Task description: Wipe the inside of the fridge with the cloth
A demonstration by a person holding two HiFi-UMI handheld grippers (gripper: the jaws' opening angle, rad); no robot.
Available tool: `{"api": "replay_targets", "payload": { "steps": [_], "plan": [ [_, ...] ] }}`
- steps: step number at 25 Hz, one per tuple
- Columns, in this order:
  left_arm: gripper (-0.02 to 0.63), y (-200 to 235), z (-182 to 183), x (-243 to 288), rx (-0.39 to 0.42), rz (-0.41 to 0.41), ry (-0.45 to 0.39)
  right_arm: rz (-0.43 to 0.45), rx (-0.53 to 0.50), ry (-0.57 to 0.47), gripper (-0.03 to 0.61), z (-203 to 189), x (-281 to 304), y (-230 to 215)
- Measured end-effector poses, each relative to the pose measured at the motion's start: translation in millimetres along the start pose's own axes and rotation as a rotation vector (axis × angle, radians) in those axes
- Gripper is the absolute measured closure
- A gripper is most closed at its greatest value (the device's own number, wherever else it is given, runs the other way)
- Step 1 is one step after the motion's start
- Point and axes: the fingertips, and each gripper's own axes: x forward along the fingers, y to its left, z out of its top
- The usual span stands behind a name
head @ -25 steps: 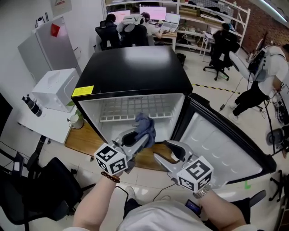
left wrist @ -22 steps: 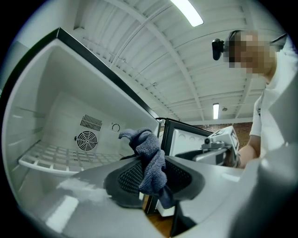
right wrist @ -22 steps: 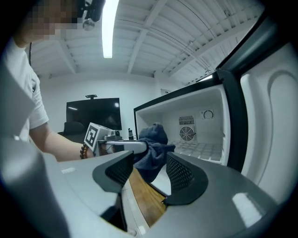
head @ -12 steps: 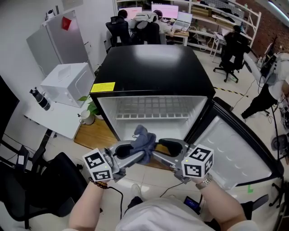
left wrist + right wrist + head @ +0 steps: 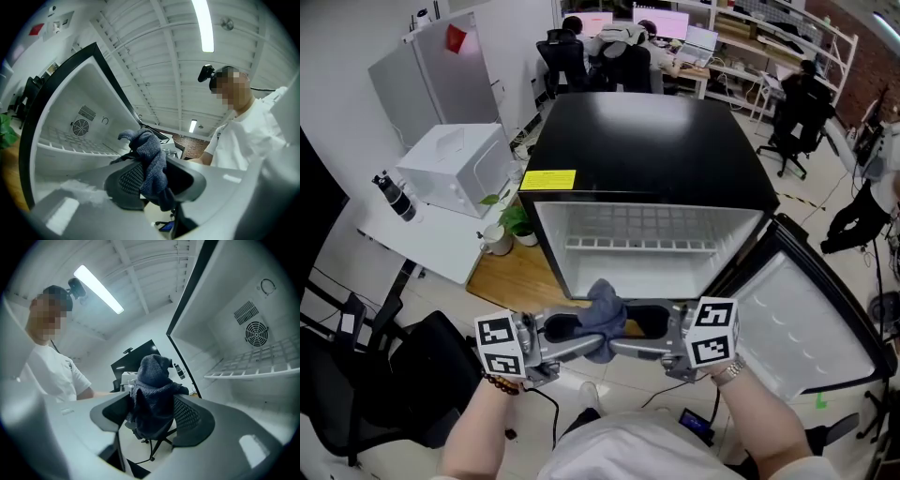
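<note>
The cloth (image 5: pixel 605 317) is clamped in the left tongs (image 5: pixel 587 341), bunched up above the jaws. It is held in the air just in front of the open fridge (image 5: pixel 647 131), not yet inside it. The right tongs (image 5: pixel 630 341) are pointed straight at the left ones, and their jaws have just been opening. They now stand wide apart with the cloth between them, but are not seen to press on it. A hand-over from left to right is judged to be the step in hand. For this to go well, the right jaws should be pushed further on, so that a thick part of the bundle, not a loose fold, lies between the pads. They should be closed fully before the left grip is eased. The left jaws should then be opened and drawn straight back, so the fabric is not dragged out. Enough cloth should be left beyond the jaw tips for the walls and the wire shelf (image 5: pixel 637 244) to be wiped by fabric and not scraped by plastic.
</note>
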Motion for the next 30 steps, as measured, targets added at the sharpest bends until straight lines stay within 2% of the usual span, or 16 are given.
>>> {"api": "replay_targets", "payload": {
  "steps": [3,9,15,19,23,27,30],
  "plan": [
    [0.488,-3,-3,-4,-0.019,-0.036,0.018,0.048,-0.002,0.011,0.293,-1,11,6],
    [0.485,-1,-6,-10,-0.011,-0.049,0.070,0.099,-0.022,0.025,0.312,-4,22,9],
    [0.480,-2,-12,-17,-0.014,-0.089,0.158,0.155,-0.024,0.040,0.334,-9,30,11],
    [0.446,-2,-17,-24,-0.027,-0.108,0.212,0.163,-0.009,0.041,0.370,-14,33,7],
    [0.426,12,-22,-30,0.009,-0.029,0.250,0.099,-0.041,0.057,0.392,-17,40,-6],
    [0.382,35,-31,-41,0.070,0.112,0.307,0.000,-0.087,0.062,0.414,-20,46,-26],
    [0.368,55,-35,-54,0.093,0.222,0.316,-0.088,-0.122,0.059,0.419,-22,49,-44]
  ]
}}
